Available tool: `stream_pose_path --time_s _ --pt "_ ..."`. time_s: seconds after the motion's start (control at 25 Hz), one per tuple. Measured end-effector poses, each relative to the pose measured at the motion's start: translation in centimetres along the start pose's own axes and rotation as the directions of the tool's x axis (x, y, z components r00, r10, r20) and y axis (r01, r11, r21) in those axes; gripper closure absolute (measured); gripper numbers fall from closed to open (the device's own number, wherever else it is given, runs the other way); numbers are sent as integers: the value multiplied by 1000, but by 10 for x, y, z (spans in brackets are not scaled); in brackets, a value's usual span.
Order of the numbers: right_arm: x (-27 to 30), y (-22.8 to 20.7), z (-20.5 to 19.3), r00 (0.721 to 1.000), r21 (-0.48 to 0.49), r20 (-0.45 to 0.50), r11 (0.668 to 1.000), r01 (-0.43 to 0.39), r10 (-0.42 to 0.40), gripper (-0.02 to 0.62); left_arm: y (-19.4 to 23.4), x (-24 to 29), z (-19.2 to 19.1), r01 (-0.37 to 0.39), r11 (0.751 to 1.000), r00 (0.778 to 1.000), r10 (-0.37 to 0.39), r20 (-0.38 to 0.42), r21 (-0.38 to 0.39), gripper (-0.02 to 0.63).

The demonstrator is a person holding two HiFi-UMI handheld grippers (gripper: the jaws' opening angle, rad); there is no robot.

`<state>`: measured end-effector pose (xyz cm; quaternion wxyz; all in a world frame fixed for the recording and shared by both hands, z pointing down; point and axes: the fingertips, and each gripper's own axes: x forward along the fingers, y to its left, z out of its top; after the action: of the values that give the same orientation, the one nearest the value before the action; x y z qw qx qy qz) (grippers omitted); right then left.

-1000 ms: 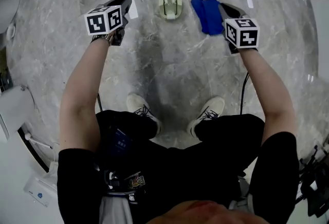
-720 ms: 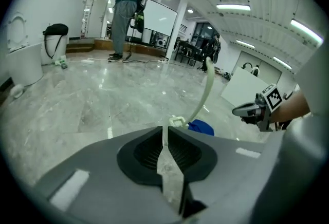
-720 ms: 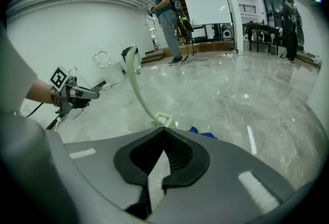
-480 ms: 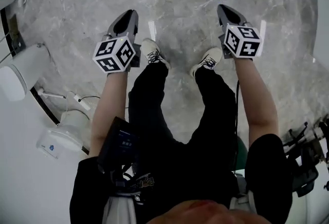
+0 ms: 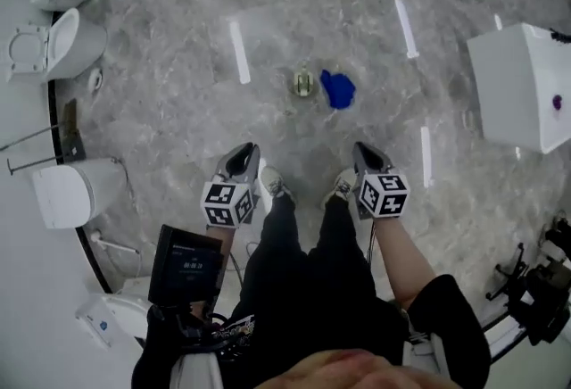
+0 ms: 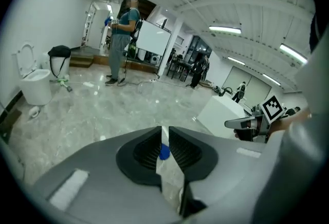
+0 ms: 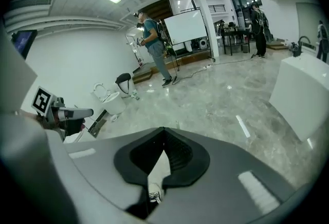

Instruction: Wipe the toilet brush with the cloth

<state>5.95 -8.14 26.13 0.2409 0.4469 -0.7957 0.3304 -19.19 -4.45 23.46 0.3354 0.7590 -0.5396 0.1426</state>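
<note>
Standing in holder (image 5: 304,93), toilet brush (image 5: 303,78) is beside cloth (image 5: 338,89).

A glossy, veined grey stone floor (image 5: 178,93) is seen; the blue cloth (image 5: 337,89) at twelve o'clock looks soft, matt.

The right tongs (image 7: 164,129), jaws together and empty, point over a marble floor (image 7: 216,105). A toilet (image 7: 106,97) and the left tongs (image 7: 87,112) show left, a white box (image 7: 303,94) right.
</note>
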Motion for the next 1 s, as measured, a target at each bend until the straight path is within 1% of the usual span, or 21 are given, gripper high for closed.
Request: stream_pose_path --time_s 0.12,0.2,0.32,0.4,0.52,0.72,0.84,1.0 --pt "-60 34 31 998 27 59 999 19 -20 594 -18 -66 46 18 999 997 -15 70 -43 561" --pt "-97 45 50 992 69 123 997 25 -33 594 -39 -98 69 40 998 992 -34 124 -48 561" --pt "-136 60 74 975 108 218 994 19 -42 594 -62 -123 90 71 997 985 -72 157 13 561" --pt "-153 72 84 968 84 251 996 5 -26 594 -73 -132 97 77 996 982 -84 169 43 561" --pt "-169 86 93 959 40 283 999 -30 18 594 -87 -141 99 78 995 976 -88 198 55 561" --pt "-205 95 95 943 2 322 996 -92 87 594 -125 -159 83 89 996 972 -87 220 -2 562" --pt "-234 89 90 938 -13 330 994 -108 106 594 -163 -167 78 95 995 972 -91 218 -10 561" --pt "-273 72 67 935 -27 330 992 -125 126 594 -217 -165 60 130 991 966 -123 225 -14 563"
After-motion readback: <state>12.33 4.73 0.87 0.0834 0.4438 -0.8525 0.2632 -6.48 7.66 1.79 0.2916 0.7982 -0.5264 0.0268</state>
